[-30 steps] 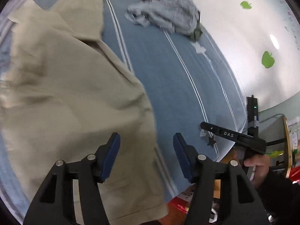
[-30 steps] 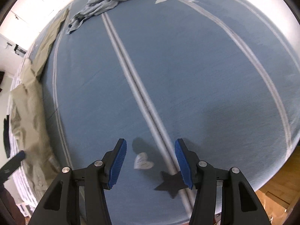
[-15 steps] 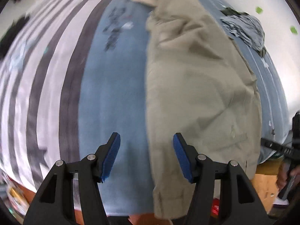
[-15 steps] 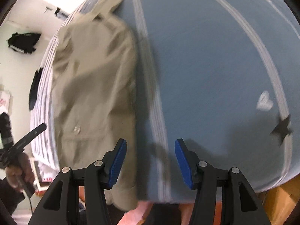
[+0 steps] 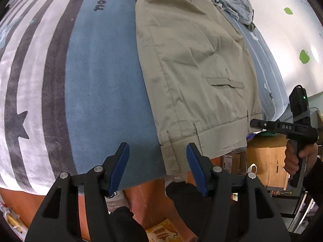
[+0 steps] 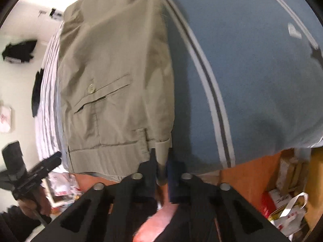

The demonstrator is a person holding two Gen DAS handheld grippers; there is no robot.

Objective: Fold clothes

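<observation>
Khaki trousers [image 5: 191, 60] lie lengthwise on the blue bed cover [image 5: 101, 80], waistband at the bed's front edge. My left gripper [image 5: 158, 167] hangs open over the waistband's left corner; the corner lies between the blue pads [image 5: 121, 167], which do not press it. In the right wrist view my right gripper [image 6: 161, 167] is shut on the right corner of the trousers' [image 6: 113, 70] waistband, the fabric pinched between its fingers. A hand holds the right gripper [image 5: 254, 123] at the right of the left wrist view.
A heap of grey clothes [image 5: 232, 2] lies at the far end of the bed by a white wall with green stickers. A grey-and-white striped cover [image 5: 26, 80] lies to the left. Below the bed edge stand a wooden cabinet [image 5: 262, 161] and bags [image 6: 286, 211].
Both grippers swept across the bed to the trousers' waistband at the front edge. The right gripper's jaws, open before, have closed on the waistband corner. The left stayed open.
</observation>
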